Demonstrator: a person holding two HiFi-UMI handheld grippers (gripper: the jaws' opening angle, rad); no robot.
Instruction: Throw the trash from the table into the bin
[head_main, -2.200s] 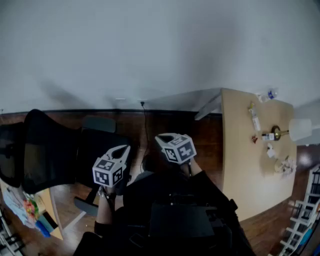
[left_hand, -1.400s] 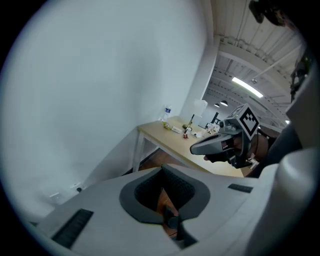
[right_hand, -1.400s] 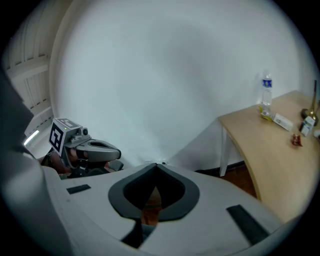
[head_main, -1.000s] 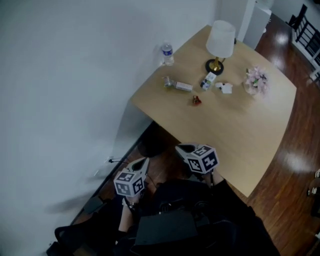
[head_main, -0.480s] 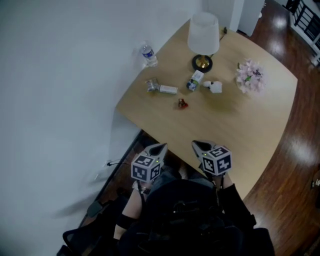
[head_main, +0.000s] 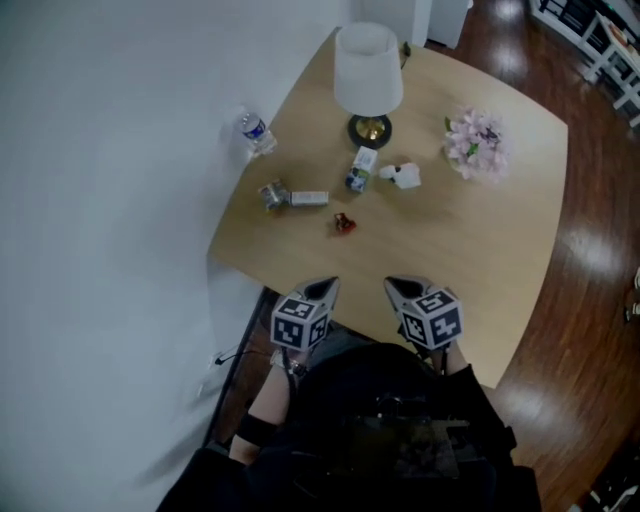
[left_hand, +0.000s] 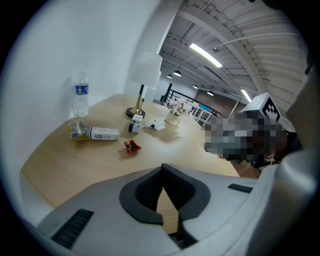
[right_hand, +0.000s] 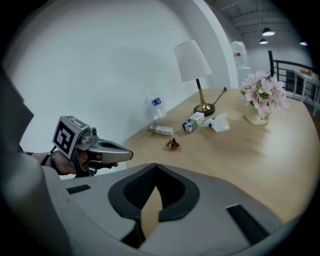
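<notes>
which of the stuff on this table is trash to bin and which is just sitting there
Trash, likely: red wrapper, white box, crushed packet beside it, carton, crumpled paper.
Just there: lamp, flowers; upright bottle, hard to say.

carton (head_main: 360, 168) on table (head_main: 470, 255), lamp (head_main: 368, 68) just behind

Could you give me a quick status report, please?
Left gripper, right gripper: shut, empty, at table's near edge. Red wrapper nearest, untouched on table. Nothing between.
</notes>
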